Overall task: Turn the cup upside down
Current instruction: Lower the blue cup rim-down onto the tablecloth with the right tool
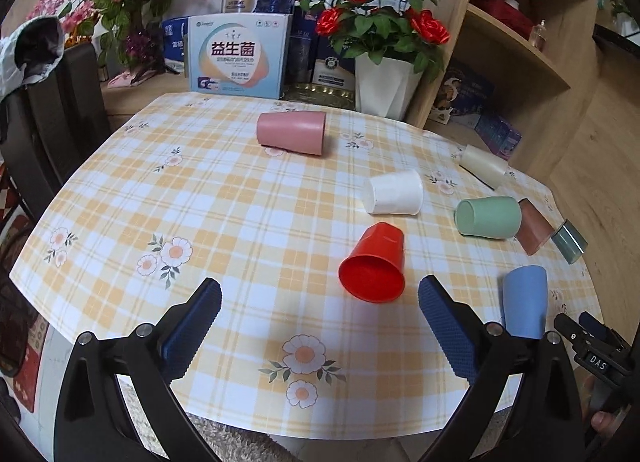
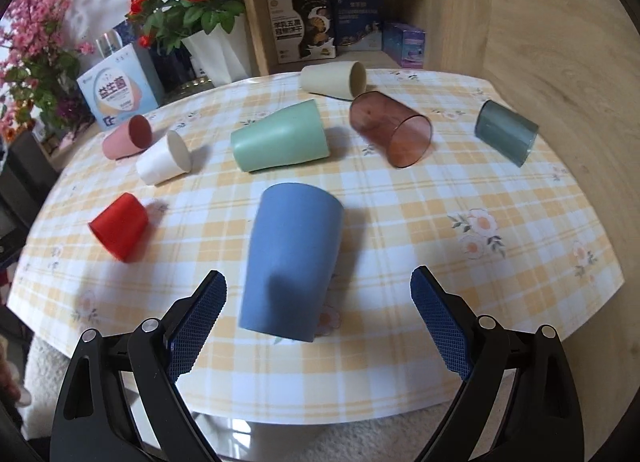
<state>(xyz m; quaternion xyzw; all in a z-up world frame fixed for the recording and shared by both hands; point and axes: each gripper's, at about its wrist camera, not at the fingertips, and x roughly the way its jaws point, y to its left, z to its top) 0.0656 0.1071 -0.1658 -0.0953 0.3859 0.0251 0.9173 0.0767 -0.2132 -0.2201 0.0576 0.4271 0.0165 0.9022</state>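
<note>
Eight cups sit on the checked desk (image 2: 400,222); listed left to right in the right wrist view.

- Red cup (image 2: 119,227): on its side, mouth toward the near edge.
- Pink cup (image 2: 127,137): on its side at the far left.
- White cup (image 2: 164,158): on its side, beside the pink one.
- Blue cup (image 2: 292,266): standing mouth down, apparently already flipped, just ahead of the right gripper (image 2: 318,314).
- Green cup (image 2: 280,136): on its side, mid-desk.
- Cream cup (image 2: 334,80): on its side at the far edge.
- Brown clear cup (image 2: 390,134) and grey clear cup (image 2: 506,132): both on their sides, far right.

Right gripper: spread wide, holding nothing, aligned with the blue cup. Left gripper (image 1: 320,310): likewise wide apart and empty, facing the red cup's mouth, probably the next one to turn.
</note>
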